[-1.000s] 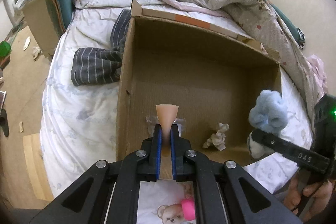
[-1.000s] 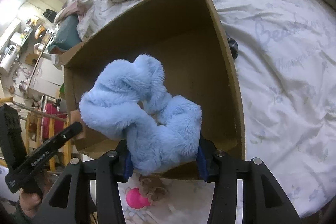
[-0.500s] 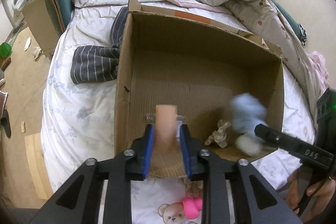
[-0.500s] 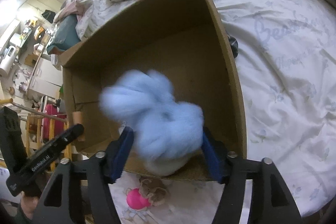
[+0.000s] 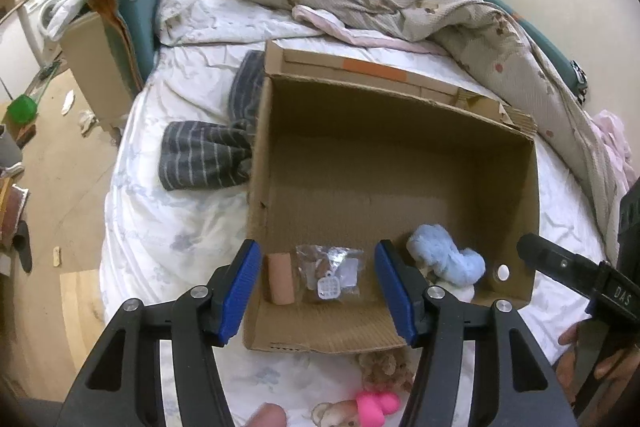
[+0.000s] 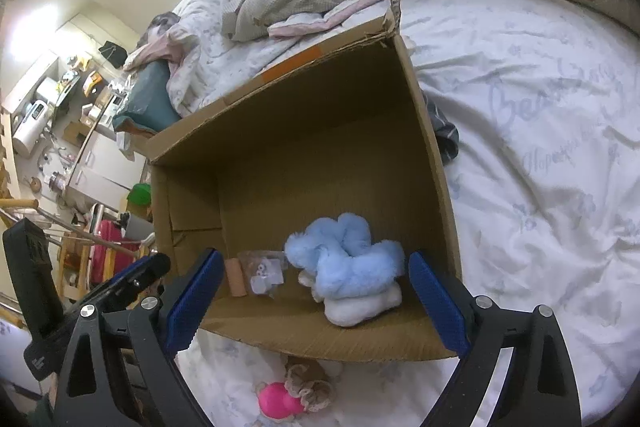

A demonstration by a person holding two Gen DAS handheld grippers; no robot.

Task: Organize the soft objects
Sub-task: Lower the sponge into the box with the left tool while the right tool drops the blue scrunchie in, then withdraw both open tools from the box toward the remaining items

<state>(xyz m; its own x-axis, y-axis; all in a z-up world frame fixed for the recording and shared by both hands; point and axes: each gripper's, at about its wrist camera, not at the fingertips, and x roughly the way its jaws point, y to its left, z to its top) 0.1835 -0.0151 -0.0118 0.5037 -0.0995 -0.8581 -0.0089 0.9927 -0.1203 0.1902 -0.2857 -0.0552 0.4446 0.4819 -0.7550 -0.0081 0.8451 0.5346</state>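
The left gripper has just been opening: its blue pads stand apart with nothing pressed between them, and the peach foam roll lies free on the floor of the cardboard box, near the left pad. The right gripper has also just been opening and now gapes wide, empty; the fluffy blue plush sits released in the near right corner of the box, on top of a white soft piece. A small clear packet lies between the roll and the plush.

Both grippers hang low over the near wall of the box. A risk, as it looks from here: when pulled back, a finger could catch that wall's rim and drag or tip the light box across the bedsheet, spilling what is inside. The plush is perched on the white piece, so a nudge could roll it off. Outside, just before the box, a pink toy and a brown frilly piece lie on the sheet, not yet packed; a wide-spread grab for one may snag the other or bunch up the sheet.
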